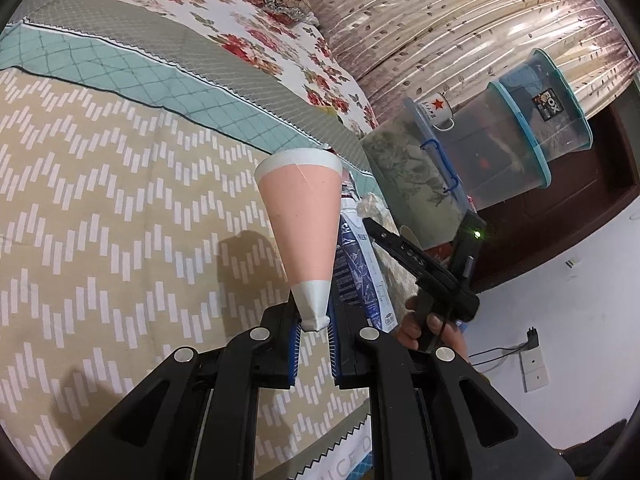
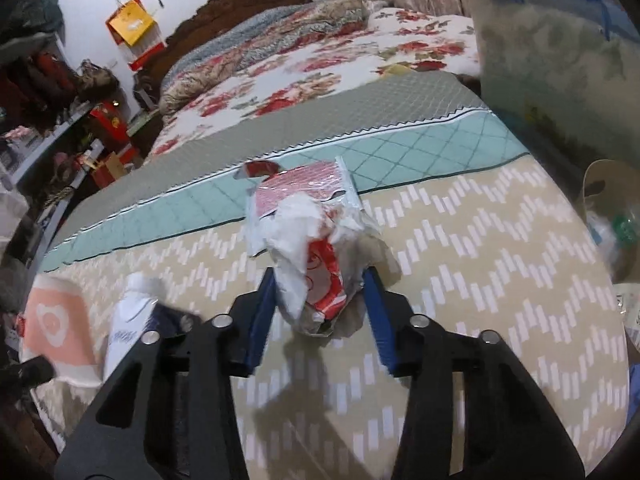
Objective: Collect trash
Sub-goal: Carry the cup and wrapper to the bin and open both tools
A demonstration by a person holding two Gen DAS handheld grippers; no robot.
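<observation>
L tongs (image 1: 315, 330) pinch the white tip of a pink paper cone (image 1: 300, 216), held above the bed (image 1: 100, 200) w/ its wide end away from the camera. Just beside it stands a blue-white pack (image 1: 360, 276). R tongs (image 2: 320, 312) spread, w/ a crumpled wad (image 2: 316, 256) of white tissue and red-white wrapper lying between the fingers on the zigzag bedspread; whether the pads touch it can't be told. Behind the wad lies a red-patterned packet (image 2: 304, 188). Clear bins (image 1: 500, 140) stand by the bed's far side.
</observation>
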